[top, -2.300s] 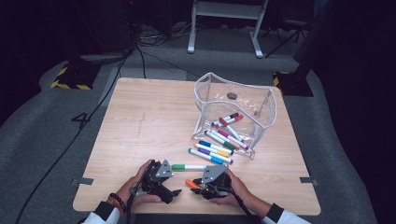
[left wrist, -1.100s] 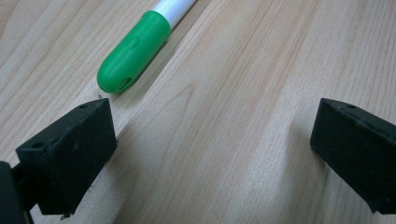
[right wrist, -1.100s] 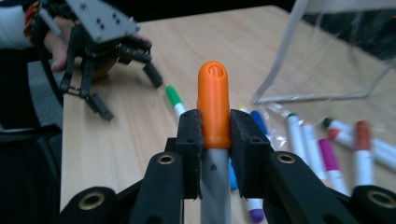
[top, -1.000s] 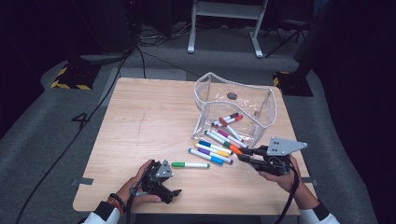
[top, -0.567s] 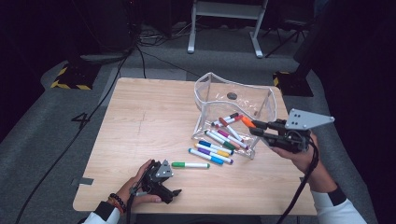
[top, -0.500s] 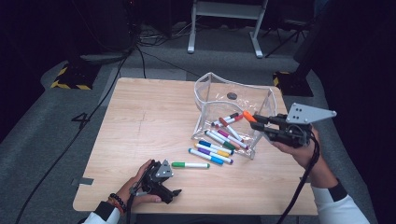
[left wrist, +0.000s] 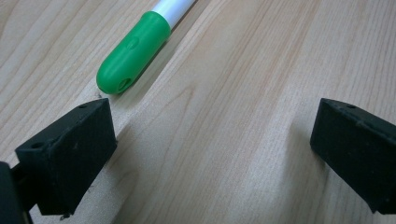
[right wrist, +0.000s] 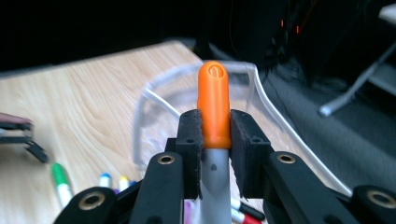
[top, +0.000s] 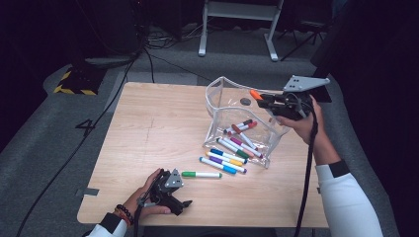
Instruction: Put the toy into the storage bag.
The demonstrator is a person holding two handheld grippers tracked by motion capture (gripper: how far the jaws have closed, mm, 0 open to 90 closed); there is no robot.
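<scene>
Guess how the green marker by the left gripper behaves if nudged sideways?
The green marker would probably roll: its barrel looks round and it lies flat on the smooth table. Its plastic cap looks glossy and probably slippery, and it is likely light.

- Numeral "4" (top: 85, 127), pale marking on the grey floor, left of the bench (top: 148, 128), beside its near-left half.
- Yellow-and-black hazard stripes (top: 74, 83), a warning sign without words, on the floor farther off to the left, past the bench's far-left corner.
- No lettering or brand legible on the pens, the clear pouch or the tongs; anything printed there too small to read.
</scene>
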